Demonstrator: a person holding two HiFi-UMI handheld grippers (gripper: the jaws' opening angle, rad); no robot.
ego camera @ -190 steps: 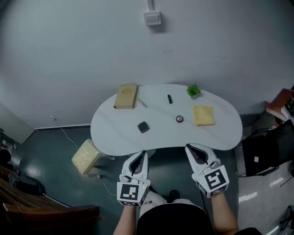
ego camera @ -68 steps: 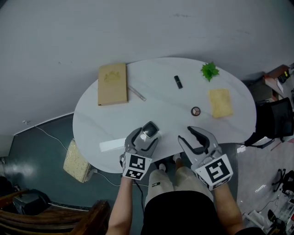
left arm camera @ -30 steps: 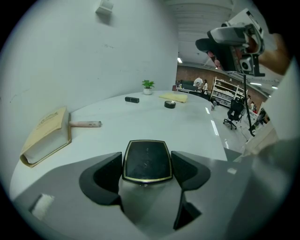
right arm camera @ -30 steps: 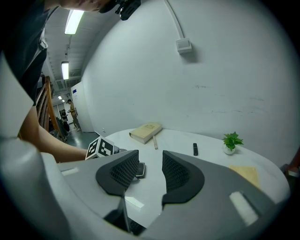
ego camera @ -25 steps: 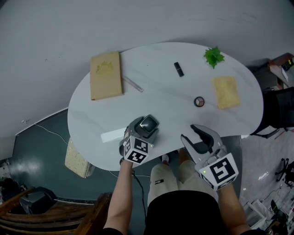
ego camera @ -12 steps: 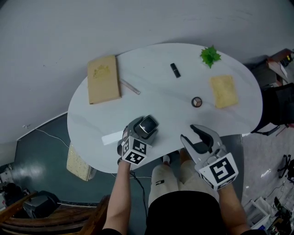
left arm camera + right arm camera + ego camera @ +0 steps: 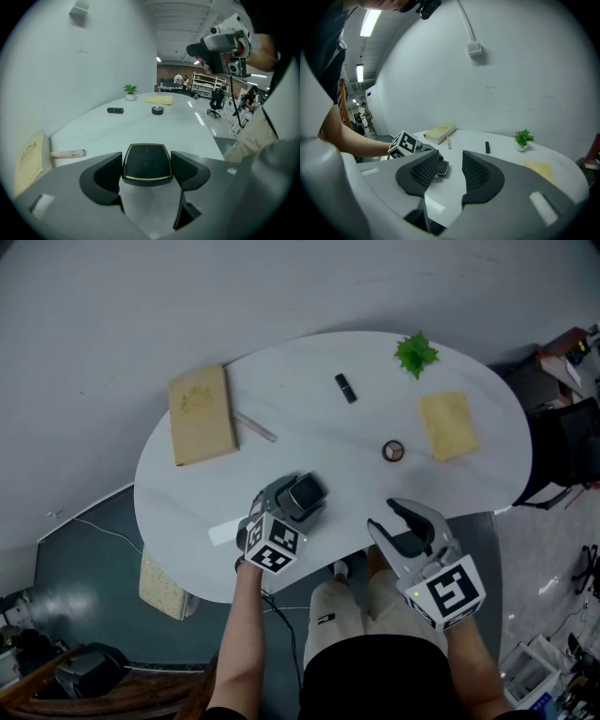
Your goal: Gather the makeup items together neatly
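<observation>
A black square compact with a gold rim (image 7: 146,161) sits between the jaws of my left gripper (image 7: 146,165), which is shut on its sides. In the head view that gripper (image 7: 298,498) holds the compact (image 7: 306,491) low over the near part of the white table (image 7: 281,446). A black lipstick tube (image 7: 346,388), a small round pot (image 7: 393,450) and a thin pale stick (image 7: 254,427) lie apart on the table. My right gripper (image 7: 386,517) hovers at the table's near edge, open and empty; its own view shows the compact (image 7: 442,168) beyond its jaws.
A tan book (image 7: 201,414) lies at the table's left end. At the right end are a yellow cloth (image 7: 448,425) and a small green plant (image 7: 415,352). A grey wall runs behind the table, and a dark chair (image 7: 562,460) stands to its right.
Both grippers came from below the table's edge, and the left one closed on the compact. Over the last second the hold is the same; only the head view has shifted slightly.
</observation>
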